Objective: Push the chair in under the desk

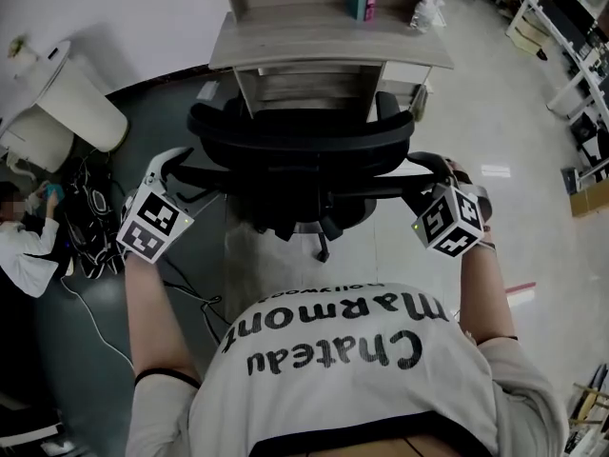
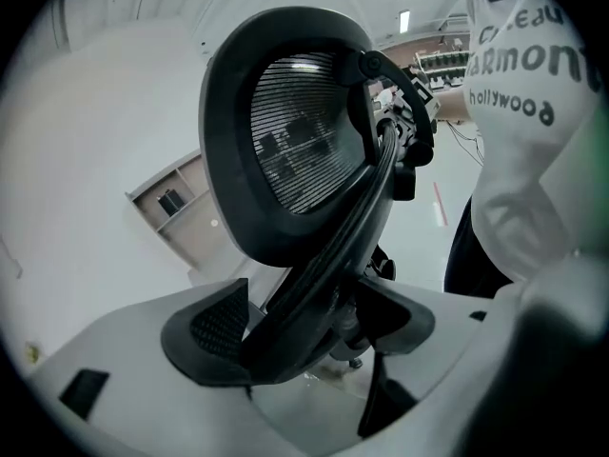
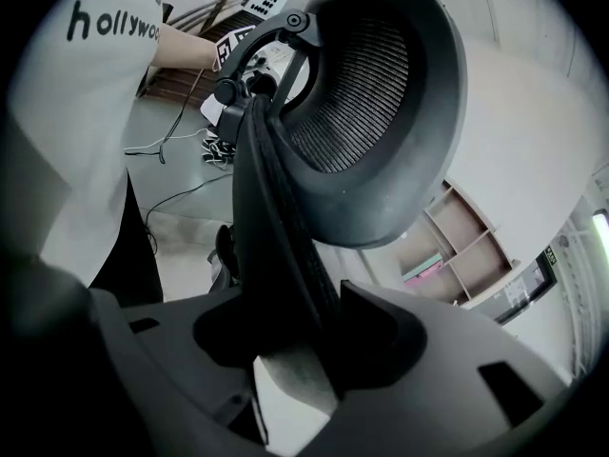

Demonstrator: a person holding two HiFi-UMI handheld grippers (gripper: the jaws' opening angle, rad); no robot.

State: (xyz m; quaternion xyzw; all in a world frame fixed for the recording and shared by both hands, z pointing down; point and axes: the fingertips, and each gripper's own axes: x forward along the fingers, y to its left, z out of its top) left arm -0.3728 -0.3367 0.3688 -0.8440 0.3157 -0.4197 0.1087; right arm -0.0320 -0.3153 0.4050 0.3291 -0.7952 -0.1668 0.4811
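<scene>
1. Left tongs: closed on the left edge of the chair backrest. In the left gripper view the dark frame bar runs between the pads of the left tongs, which clamp it.

2. Right tongs: closed on the right edge of the same backrest. In the right gripper view the frame sits pinched in the right tongs.

3. Chair position: directly ahead of me and facing the surface. Its armrests are near the front edge of the surface, and the backrest stands clear of it on my side. The seat is hidden below the backrest.

4. Step in hand, as I judge it: the push itself. The grip is made on both sides and the chair is not yet fully under.

5. Next move: drive both tongs forward together and evenly so the chair rolls straight. Keep the armrests clear of the front edge. Cables lie on the floor to the left, so avoid steering that way.
</scene>
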